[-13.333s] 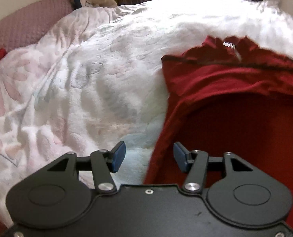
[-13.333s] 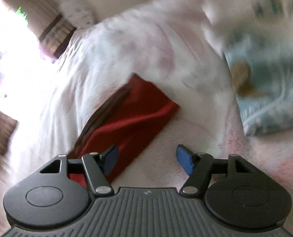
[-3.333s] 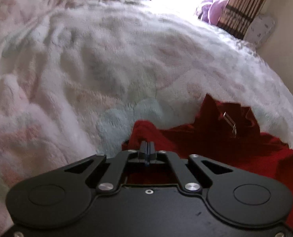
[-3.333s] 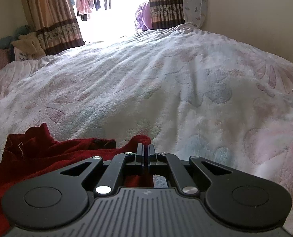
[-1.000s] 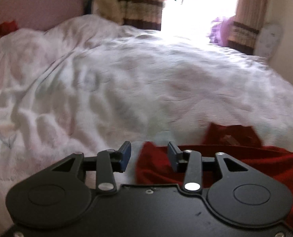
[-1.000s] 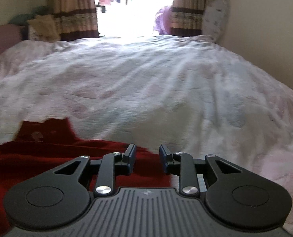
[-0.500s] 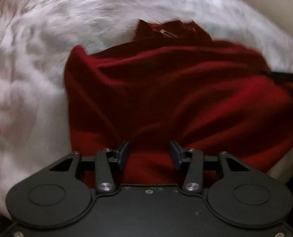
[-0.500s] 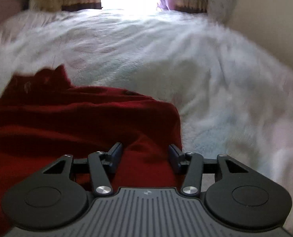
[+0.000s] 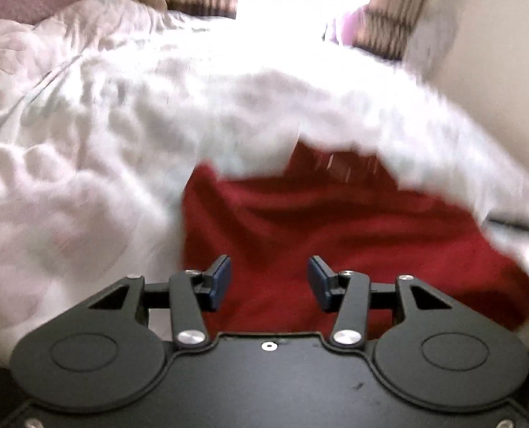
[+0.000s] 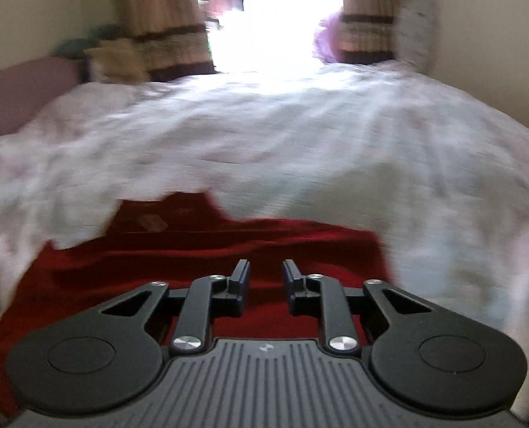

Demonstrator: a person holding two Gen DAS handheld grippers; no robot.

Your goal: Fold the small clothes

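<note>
The red garment (image 9: 335, 235) now lies folded over in the lower middle of both views on the bed (image 9: 86, 149), released a few seconds after being pinched. Left gripper (image 9: 268, 280) is spread wide, right gripper (image 10: 264, 283) partly apart, both empty, so that fold looks done

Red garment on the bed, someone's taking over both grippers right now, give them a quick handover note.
Left gripper: open, holding nothing, poised over the near part of the red garment.
Right gripper: open with a narrower gap, also empty, over the garment's near right part.
Garment: lies on the white floral blanket, collar with its label at the far edge. Both views are motion-blurred.
Done: it appears folded once into a roughly rectangular shape, wrinkled.
Left: probably smooth it and fold it again to a compact size. Any further clothes to fold are not in view.
</note>
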